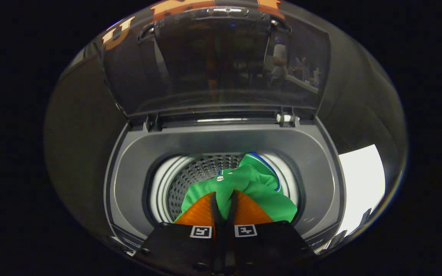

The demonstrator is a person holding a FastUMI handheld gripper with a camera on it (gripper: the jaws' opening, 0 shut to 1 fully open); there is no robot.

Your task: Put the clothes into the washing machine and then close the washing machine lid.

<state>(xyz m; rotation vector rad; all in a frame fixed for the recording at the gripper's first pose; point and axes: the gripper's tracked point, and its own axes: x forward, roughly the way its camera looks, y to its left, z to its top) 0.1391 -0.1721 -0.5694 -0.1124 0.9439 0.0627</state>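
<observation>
gripper view: gripper [224, 199] fingers clenched on a fold of the green garment [251, 188], which hangs over the washing machine drum [198, 172] opening. step in hand: loading. next move calls for lowering and releasing inside the drum. grey rim [136, 161] rings the opening with room around; lid [213, 65] stands raised beyond.

Washing machine [225, 153] centre frame, top opening facing camera. Lid [213, 61] raised upright behind the opening, upper centre, hinged along the rear edge. Drum [194, 172] below centre, inside the top surround. Garment [251, 188] lower centre, over the drum mouth, right of the drum's middle. Gripper [224, 197] at bottom centre; both fingers pinch the garment's near fold.
</observation>
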